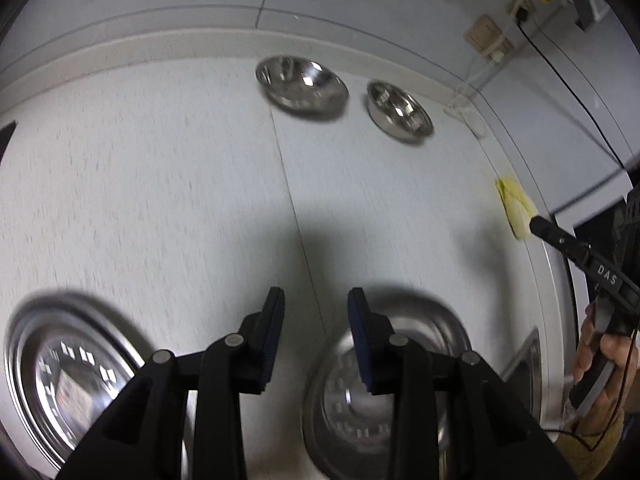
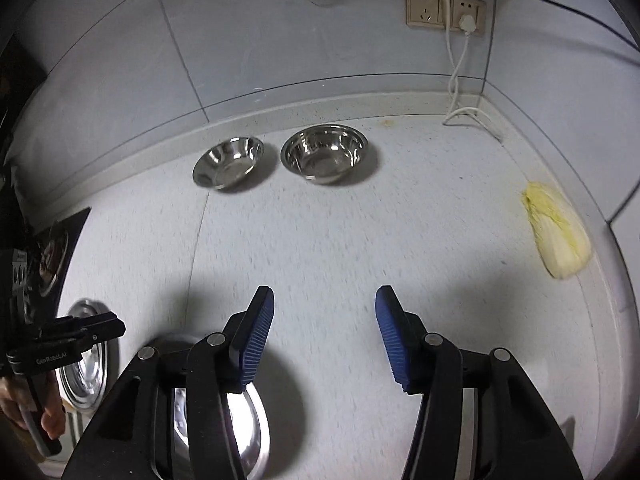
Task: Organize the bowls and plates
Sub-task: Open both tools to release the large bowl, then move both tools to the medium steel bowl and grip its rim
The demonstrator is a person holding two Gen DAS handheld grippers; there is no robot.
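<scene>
Two steel bowls stand side by side at the back of the white counter: a shallow one (image 2: 228,163) (image 1: 301,86) and a deeper one (image 2: 325,153) (image 1: 399,112). Two steel plates lie near the front edge: one (image 1: 60,376) (image 2: 86,372) at the left, one (image 1: 360,412) (image 2: 240,428) under the grippers. My left gripper (image 1: 316,336) is open and empty above the near plate's left rim. My right gripper (image 2: 324,336) is open and empty above bare counter, right of that plate.
A yellow-white cabbage (image 2: 558,232) (image 1: 516,208) lies at the counter's right edge. Wall sockets (image 2: 444,10) with a white cable (image 2: 456,80) sit at the back right corner. A black stove (image 2: 52,252) borders the counter on the left.
</scene>
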